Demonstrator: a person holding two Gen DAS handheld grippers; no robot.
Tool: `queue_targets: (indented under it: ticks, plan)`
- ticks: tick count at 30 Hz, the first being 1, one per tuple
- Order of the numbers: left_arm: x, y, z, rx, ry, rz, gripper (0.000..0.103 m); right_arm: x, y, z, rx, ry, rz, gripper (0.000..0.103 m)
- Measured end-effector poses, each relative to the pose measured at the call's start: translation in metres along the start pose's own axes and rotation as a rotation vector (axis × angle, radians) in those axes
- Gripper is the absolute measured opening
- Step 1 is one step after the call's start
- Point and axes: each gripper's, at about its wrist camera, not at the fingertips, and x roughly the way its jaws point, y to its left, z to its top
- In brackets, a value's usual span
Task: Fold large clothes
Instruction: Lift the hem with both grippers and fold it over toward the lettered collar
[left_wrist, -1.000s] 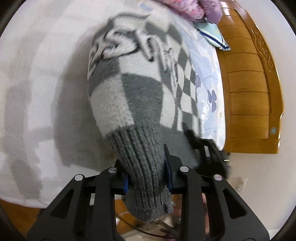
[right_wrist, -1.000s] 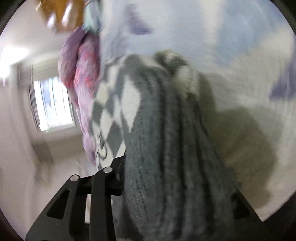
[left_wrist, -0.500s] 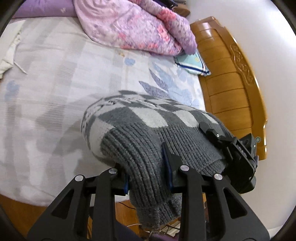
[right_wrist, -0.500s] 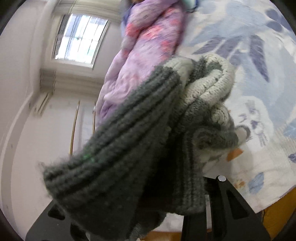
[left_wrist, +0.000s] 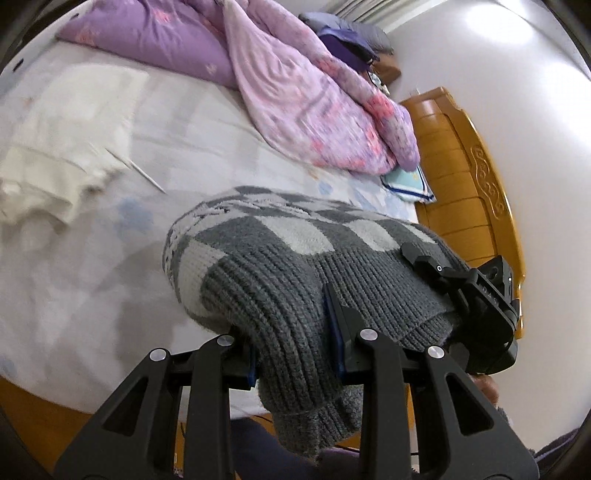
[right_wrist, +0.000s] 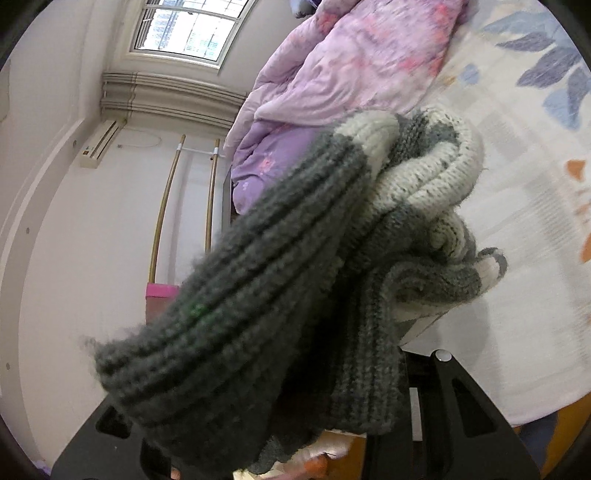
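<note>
A: What has the left gripper got hold of?

B: Its jaws are closed tight on the dark ribbed hem of a grey-and-white checkered knit sweater. The sweater is bunched and held above the near edge of the bed, its loose hem end drooping below the fingers.

A: And the right gripper?

B: From the left wrist view it sits at the right, clamped on the same ribbed hem. In its own camera the thick knit fills the gap between the fingers, so the jaws are pinched on fabric.

A: What else lies on the bed?

B: A purple-pink floral quilt heaped at the far side, a cream garment far left, and a wooden headboard on the right.
</note>
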Motion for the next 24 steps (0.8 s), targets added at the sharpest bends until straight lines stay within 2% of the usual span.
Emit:
queue_targets:
  ticks: [2, 5, 8, 11, 14, 16, 18, 19, 22, 24]
  plan:
    - [-0.034, 0.029, 0.027, 0.019, -0.03, 0.0, 0.028, 0.035, 0.033, -0.009, -0.012, -0.018, 0.029, 0.032]
    - [-0.076, 0.059, 0.067, 0.051, -0.066, 0.008, 0.028, 0.083, 0.087, -0.006, -0.049, -0.054, 0.088, 0.031]
    - [-0.125, 0.091, 0.126, 0.111, -0.154, 0.026, 0.028, 0.144, 0.142, 0.014, -0.095, -0.083, 0.153, 0.031]
    - [-0.155, 0.118, 0.172, 0.145, -0.23, 0.053, 0.028, 0.205, 0.182, 0.031, -0.138, -0.097, 0.229, 0.031]
    - [-0.178, 0.152, 0.217, 0.202, -0.332, 0.096, 0.028, 0.26, 0.202, 0.034, -0.193, -0.125, 0.303, 0.031]
    - [-0.18, 0.172, 0.23, 0.236, -0.371, 0.122, 0.028, 0.288, 0.196, 0.03, -0.194, -0.123, 0.328, 0.031]
    - [-0.161, 0.205, 0.235, 0.284, -0.366, 0.168, 0.029, 0.325, 0.169, 0.026, -0.166, -0.092, 0.284, 0.031]
    - [-0.147, 0.223, 0.235, 0.27, -0.336, 0.19, 0.029, 0.353, 0.146, 0.02, -0.136, -0.052, 0.219, 0.031]
    - [-0.08, 0.299, 0.224, 0.182, -0.187, 0.323, 0.029, 0.421, 0.072, 0.0, 0.021, 0.096, 0.058, 0.031]
    - [-0.04, 0.349, 0.206, 0.082, -0.081, 0.382, 0.029, 0.452, 0.034, -0.018, 0.095, 0.188, -0.073, 0.031]
